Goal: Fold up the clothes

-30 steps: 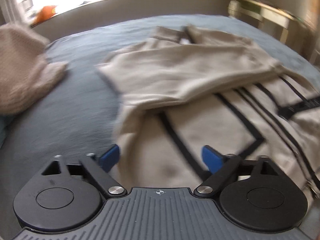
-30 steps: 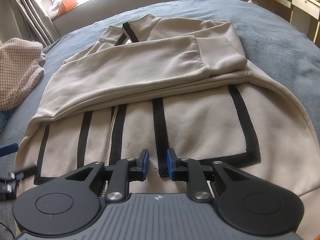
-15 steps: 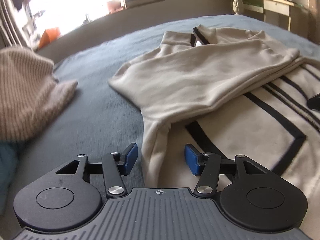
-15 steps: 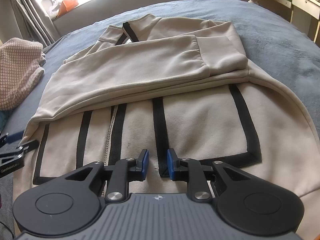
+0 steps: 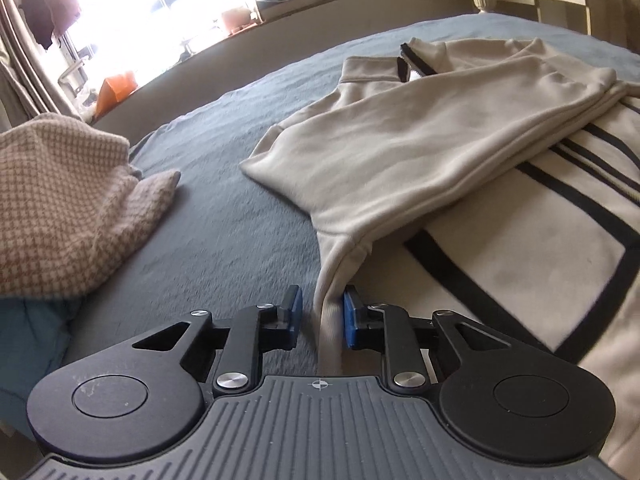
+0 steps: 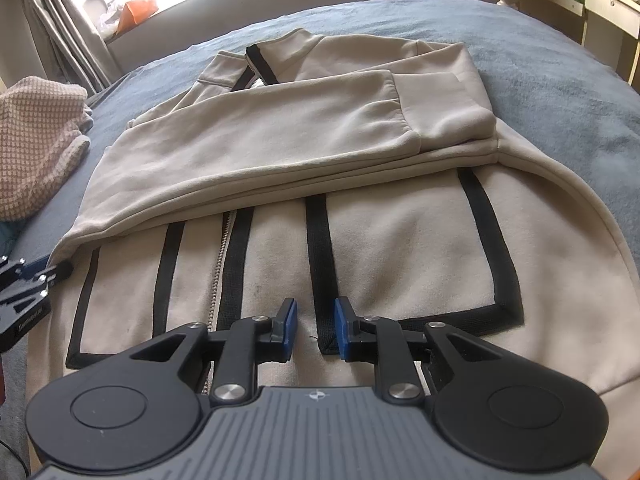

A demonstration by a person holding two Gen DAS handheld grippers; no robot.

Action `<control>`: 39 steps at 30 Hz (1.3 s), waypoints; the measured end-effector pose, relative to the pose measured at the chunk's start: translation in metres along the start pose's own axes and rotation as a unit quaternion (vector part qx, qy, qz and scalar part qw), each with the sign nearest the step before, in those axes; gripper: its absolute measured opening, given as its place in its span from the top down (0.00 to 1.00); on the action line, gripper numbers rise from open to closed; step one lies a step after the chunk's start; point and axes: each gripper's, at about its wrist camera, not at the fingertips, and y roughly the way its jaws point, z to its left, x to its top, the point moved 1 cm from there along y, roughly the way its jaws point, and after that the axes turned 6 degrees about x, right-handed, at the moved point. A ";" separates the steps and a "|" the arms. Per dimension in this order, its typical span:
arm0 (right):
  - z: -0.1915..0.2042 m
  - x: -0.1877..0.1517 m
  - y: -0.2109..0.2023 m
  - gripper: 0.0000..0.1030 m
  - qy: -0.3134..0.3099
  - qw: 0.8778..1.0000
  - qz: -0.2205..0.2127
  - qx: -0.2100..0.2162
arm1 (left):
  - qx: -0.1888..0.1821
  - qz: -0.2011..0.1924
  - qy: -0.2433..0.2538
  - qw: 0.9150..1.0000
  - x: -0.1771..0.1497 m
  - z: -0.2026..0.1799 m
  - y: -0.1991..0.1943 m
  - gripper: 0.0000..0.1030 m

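Observation:
A beige zip jacket (image 6: 360, 240) with black stripes lies flat on the grey-blue bed, both sleeves folded across its chest. In the left wrist view the jacket (image 5: 400, 152) fills the right half. Its left side edge (image 5: 330, 312) hangs between the jaws of my left gripper (image 5: 320, 314), which are closing. The cloth touches the right pad (image 5: 349, 320), and a gap remains at the other pad. My right gripper (image 6: 316, 328) sits low at the jacket's bottom hem near the zip, jaws narrow, with fabric between the pads. The left gripper (image 6: 52, 270) shows at the far left of the right wrist view.
A beige checked knit (image 5: 60, 200) lies heaped on the bed to the left, over something teal (image 5: 28, 332). Bare bedcover (image 5: 240, 220) separates it from the jacket. A bright window sill (image 5: 200, 20) runs along the back and a pale desk (image 6: 592, 4) stands at the back right.
My left gripper's jaws have narrowed from wide apart to close around the jacket's side edge, and its view has rolled and shifted left. The right gripper and the jacket have stayed put.

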 end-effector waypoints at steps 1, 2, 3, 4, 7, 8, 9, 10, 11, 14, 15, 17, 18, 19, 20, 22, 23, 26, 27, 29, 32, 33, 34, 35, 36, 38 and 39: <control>0.000 0.000 0.000 0.80 -0.001 1.000 0.000 0.000 | -0.001 0.002 -0.002 1.000 -0.001 0.002 -0.001 0.80; 0.000 0.000 -0.001 0.80 -0.001 1.000 0.000 0.000 | -0.003 0.005 -0.006 1.000 -0.003 0.004 -0.002 0.80; 0.000 0.000 -0.001 0.80 0.000 1.000 -0.001 0.000 | -0.004 0.007 -0.009 1.000 -0.004 0.005 -0.004 0.80; 0.000 0.000 -0.001 0.80 0.000 1.000 -0.001 0.000 | -0.006 0.011 -0.014 1.000 -0.005 0.007 -0.005 0.80; 0.000 -0.001 0.000 0.80 0.001 1.000 -0.001 0.001 | -0.008 0.021 -0.025 0.999 -0.009 0.012 -0.008 0.80; 0.000 -0.001 0.000 0.80 0.001 1.000 -0.001 0.001 | -0.009 0.024 -0.029 0.999 -0.010 0.012 -0.010 0.80; 0.000 0.000 0.000 0.80 0.001 1.000 -0.001 0.001 | -0.010 0.028 -0.033 0.999 -0.012 0.014 -0.012 0.80; -0.001 0.000 0.001 0.80 0.001 1.000 -0.001 0.001 | -0.012 0.031 -0.038 0.999 -0.013 0.015 -0.014 0.80; -0.001 0.000 0.001 0.80 0.001 1.000 -0.001 0.001 | -0.015 0.035 -0.043 0.998 -0.014 0.017 -0.015 0.80; -0.002 -0.001 0.000 0.80 0.001 1.000 -0.002 0.002 | -0.021 0.044 -0.053 0.997 -0.019 0.020 -0.020 0.80; -0.002 -0.001 0.001 0.80 0.001 1.000 -0.002 0.002 | -0.022 0.046 -0.053 0.997 -0.021 0.020 -0.022 0.80; -0.002 -0.001 0.001 0.80 0.002 1.000 -0.002 0.002 | -0.024 0.049 -0.053 0.997 -0.022 0.019 -0.025 0.80; -0.002 -0.001 0.000 0.80 0.002 1.000 -0.002 0.003 | -0.025 0.050 -0.055 0.997 -0.023 0.020 -0.026 0.80; -0.002 -0.001 0.000 0.80 0.001 1.000 -0.002 0.003 | -0.027 0.052 -0.059 0.997 -0.024 0.020 -0.027 0.80; -0.003 -0.001 0.000 0.80 0.002 1.000 -0.003 0.003 | -0.029 0.055 -0.060 0.996 -0.025 0.020 -0.029 0.80; -0.003 -0.001 0.000 0.80 0.002 1.000 -0.003 0.004 | -0.029 0.054 -0.052 0.997 -0.028 0.019 -0.033 0.79; -0.003 -0.001 0.000 0.80 0.002 1.000 -0.003 0.004 | -0.028 0.053 -0.044 0.997 -0.030 0.018 -0.036 0.79; -0.003 -0.002 -0.001 0.80 0.003 1.000 -0.003 0.005 | -0.027 0.060 -0.043 0.997 -0.032 0.026 -0.044 0.78; -0.003 -0.002 -0.001 0.80 0.004 1.000 -0.003 0.006 | -0.026 0.063 -0.045 0.997 -0.033 0.029 -0.046 0.78; -0.003 -0.002 -0.001 0.80 0.005 1.000 -0.003 0.006 | -0.025 0.067 -0.052 0.996 -0.033 0.036 -0.052 0.78; -0.002 -0.001 0.000 0.79 0.004 1.000 -0.001 0.003 | -0.033 0.047 -0.090 0.994 -0.026 0.050 -0.062 0.77; -0.002 -0.001 0.000 0.79 0.004 1.000 -0.001 0.002 | -0.039 0.035 -0.092 0.994 -0.021 0.051 -0.064 0.77; -0.002 0.000 0.000 0.79 0.003 1.000 -0.001 0.002 | -0.046 0.024 -0.089 0.995 -0.018 0.049 -0.066 0.77; -0.001 0.000 0.000 0.79 0.003 1.000 0.000 0.002 | -0.057 0.017 -0.088 0.994 -0.015 0.046 -0.067 0.77; -0.001 0.000 0.000 0.79 0.003 1.000 0.000 0.001 | -0.072 0.015 -0.088 0.993 -0.012 0.040 -0.065 0.77; -0.002 -0.001 0.000 0.79 0.004 1.000 0.000 0.001 | -0.103 0.011 -0.088 0.991 -0.007 0.028 -0.062 0.77; -0.002 -0.001 0.000 0.79 0.005 1.000 -0.001 0.001 | -0.118 0.008 -0.088 0.989 -0.004 0.023 -0.060 0.77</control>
